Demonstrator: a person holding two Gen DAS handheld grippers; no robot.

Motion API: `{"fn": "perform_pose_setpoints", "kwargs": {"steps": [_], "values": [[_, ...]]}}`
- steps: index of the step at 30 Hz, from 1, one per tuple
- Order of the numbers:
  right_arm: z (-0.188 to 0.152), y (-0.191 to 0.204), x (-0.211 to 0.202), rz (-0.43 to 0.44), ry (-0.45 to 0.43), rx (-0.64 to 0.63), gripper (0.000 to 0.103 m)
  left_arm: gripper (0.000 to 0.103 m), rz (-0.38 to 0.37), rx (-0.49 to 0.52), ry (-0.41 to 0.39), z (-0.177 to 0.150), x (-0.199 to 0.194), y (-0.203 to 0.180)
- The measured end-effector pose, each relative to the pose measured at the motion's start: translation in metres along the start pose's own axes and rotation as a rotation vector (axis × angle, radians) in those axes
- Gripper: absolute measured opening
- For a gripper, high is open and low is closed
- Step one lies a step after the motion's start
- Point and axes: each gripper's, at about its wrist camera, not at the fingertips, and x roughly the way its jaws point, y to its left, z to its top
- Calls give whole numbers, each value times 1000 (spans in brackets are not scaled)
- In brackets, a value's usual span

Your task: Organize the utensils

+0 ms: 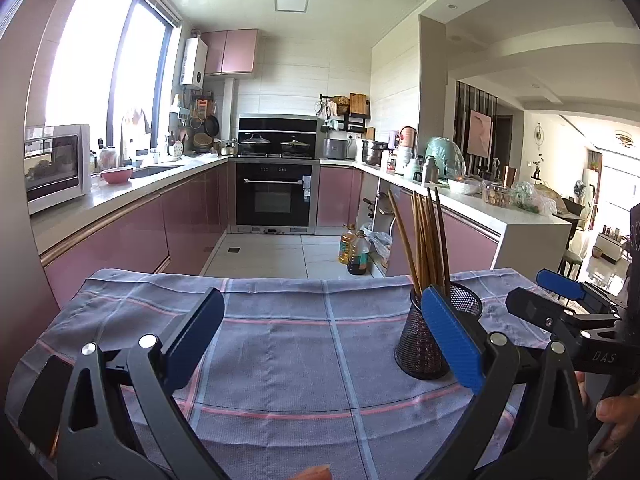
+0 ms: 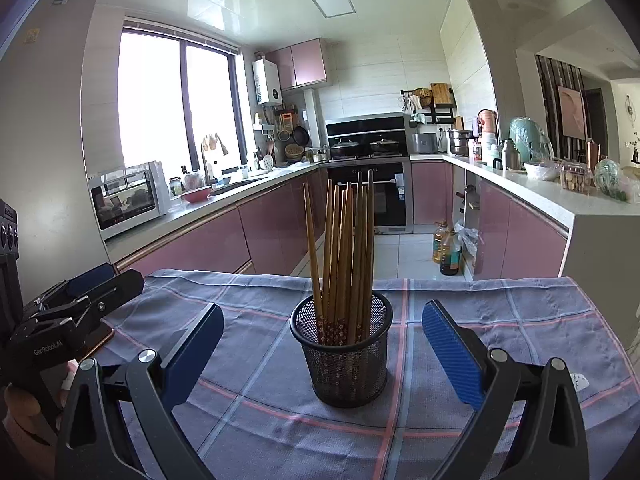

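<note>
While both grippers hover spread wide and empty, the brown wooden chopsticks [image 2: 344,256] stand bundled in the black wire-mesh cylindrical holder [image 2: 342,364].

The holder sits upright on the grey-blue checked tablecloth with pink stripes [image 2: 500,320], straight ahead of the right gripper [image 2: 322,344] between its blue-padded fingers without touching them. The left gripper [image 1: 320,332] is off to the holder's left, over bare cloth, grasping nothing.
</note>
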Motion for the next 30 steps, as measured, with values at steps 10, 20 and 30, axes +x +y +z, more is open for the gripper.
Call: {"fn": "perform_pose_setpoints", "kwargs": {"steps": [10,20,30], "values": [[-9,5,-14,-62,-40,-11,96,97,62,19,-51,-8,-25,1],[-10,17,-25,-100,-85,-48,96,97,75,19,-51,-11,-30,-4],[-11,22,-28,-101,-99,-53,96,97,99,17,-47,-15,-34,-4]]}}
